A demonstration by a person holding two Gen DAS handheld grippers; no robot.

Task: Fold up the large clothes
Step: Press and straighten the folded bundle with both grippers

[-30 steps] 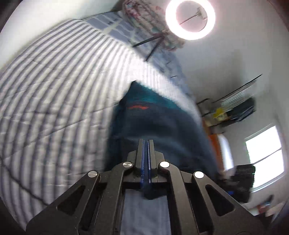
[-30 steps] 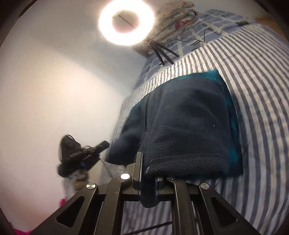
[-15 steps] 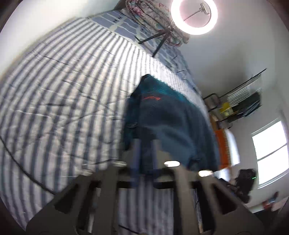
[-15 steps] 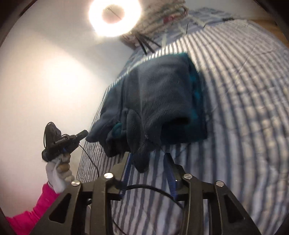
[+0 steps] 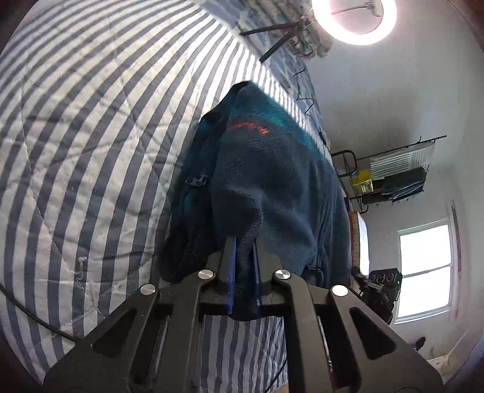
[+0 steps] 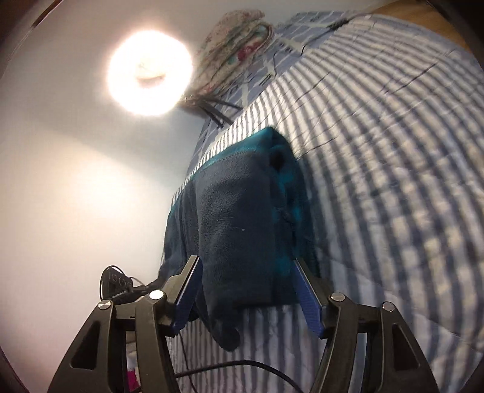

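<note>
Between your left fingers: the left gripper (image 5: 243,266) has its jaws closing, pinched on a bunched corner of the fleece jacket (image 5: 272,181); the fabric fills the narrow gap between the blue pads.
Between your right fingers: the right gripper (image 6: 246,290) has its jaws closing, yet they stand apart on either side of the folded near edge of the fleece jacket (image 6: 239,217); the pads do not look pressed into the cloth.
Direction: the jacket lies straight ahead of both grippers and runs away from you toward the ring light (image 5: 354,21).
Long axis: it runs front to back, in line with both grippers, along the edge of the striped bedspread (image 5: 90,136).
Nearer hand: both are at the near hem. Your left already has cloth in hand; your right does not.
Coming move, as a judgement: you need the right pinch set on that near edge before you lift, or the fold will sag to one side.
Jacket's place: a partly folded bundle on the bed, orange logo (image 5: 249,127) facing up.
Containers: none on the bed; a wire rack (image 5: 393,172) by the wall holds items too small to tell.
</note>
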